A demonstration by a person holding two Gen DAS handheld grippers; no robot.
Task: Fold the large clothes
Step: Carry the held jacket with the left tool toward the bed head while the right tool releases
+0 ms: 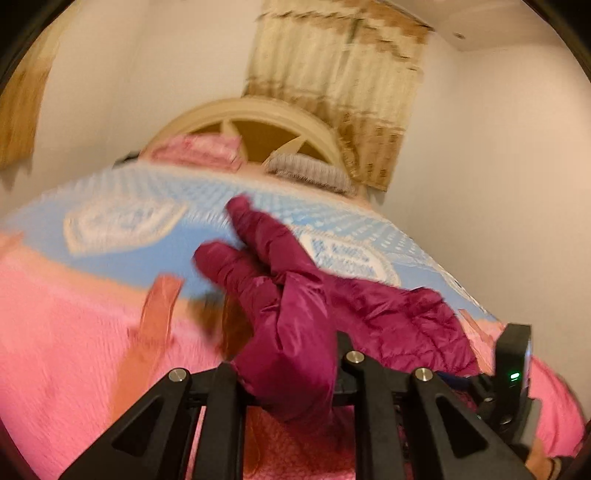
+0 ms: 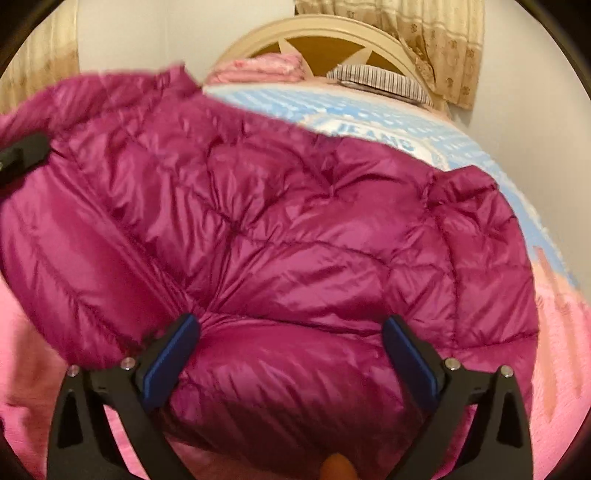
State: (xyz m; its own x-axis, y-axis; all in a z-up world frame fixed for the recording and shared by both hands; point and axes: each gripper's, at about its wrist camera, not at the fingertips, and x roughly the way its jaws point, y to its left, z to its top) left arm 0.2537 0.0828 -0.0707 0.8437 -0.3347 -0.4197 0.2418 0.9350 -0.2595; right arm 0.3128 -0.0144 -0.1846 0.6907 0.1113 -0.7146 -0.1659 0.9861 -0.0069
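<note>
A magenta quilted puffer jacket (image 2: 280, 229) lies spread on the bed and fills most of the right wrist view. My right gripper (image 2: 291, 343) is open, its blue-padded fingers (image 2: 173, 354) straddling a puffed fold of the jacket's near edge. In the left wrist view my left gripper (image 1: 288, 369) is shut on a bunched part of the jacket (image 1: 288, 332), lifted off the bed, with its sleeves trailing away. The left gripper also shows as a black shape at the left edge of the right wrist view (image 2: 22, 155), on the jacket.
The bed has a pink blanket (image 1: 66, 332) near me and a blue-and-white patterned cover (image 1: 122, 221) farther off. A pink folded cloth (image 2: 258, 70) and a striped pillow (image 2: 380, 83) lie by the cream headboard (image 2: 325, 33). Curtains (image 2: 436, 44) hang behind. White walls surround.
</note>
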